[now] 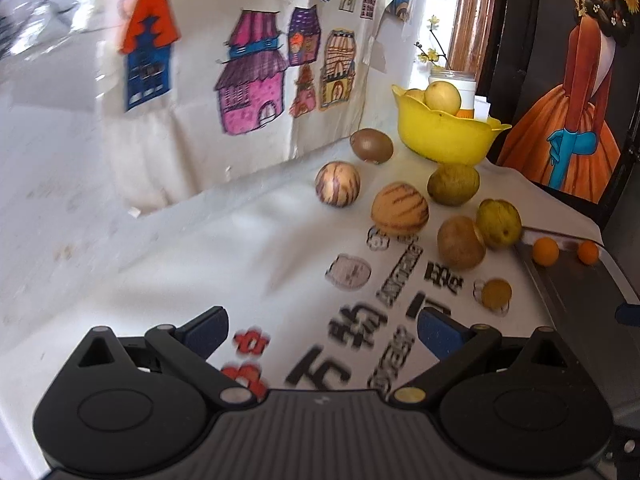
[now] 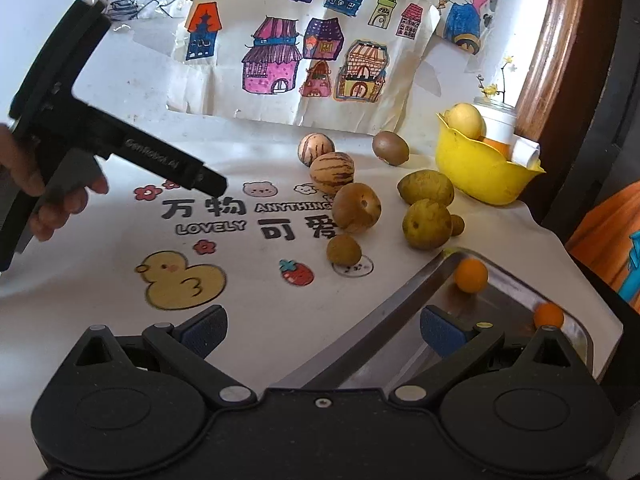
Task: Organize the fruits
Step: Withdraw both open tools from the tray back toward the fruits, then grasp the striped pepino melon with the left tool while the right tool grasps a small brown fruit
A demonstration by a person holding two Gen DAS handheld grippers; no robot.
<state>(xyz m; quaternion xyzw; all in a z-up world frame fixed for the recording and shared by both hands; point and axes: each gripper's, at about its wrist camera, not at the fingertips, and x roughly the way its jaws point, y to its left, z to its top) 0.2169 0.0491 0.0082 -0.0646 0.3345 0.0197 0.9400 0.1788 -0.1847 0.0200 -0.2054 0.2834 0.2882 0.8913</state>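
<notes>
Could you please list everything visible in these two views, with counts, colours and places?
Striped fruits: two, cream with purple stripes, mid cloth.
Kiwi: one, brown, beside bowl.
Brownish-green fruits: about six, clustered near tray.
Small oranges: two, in metal tray.
Bowl: one, yellow, holding pale fruit, back right.
Cloth: white, printed duck and lettering.
House drawing: on wall.
Left tongs: open, empty.
Right tongs: open, over tray edge.
</notes>
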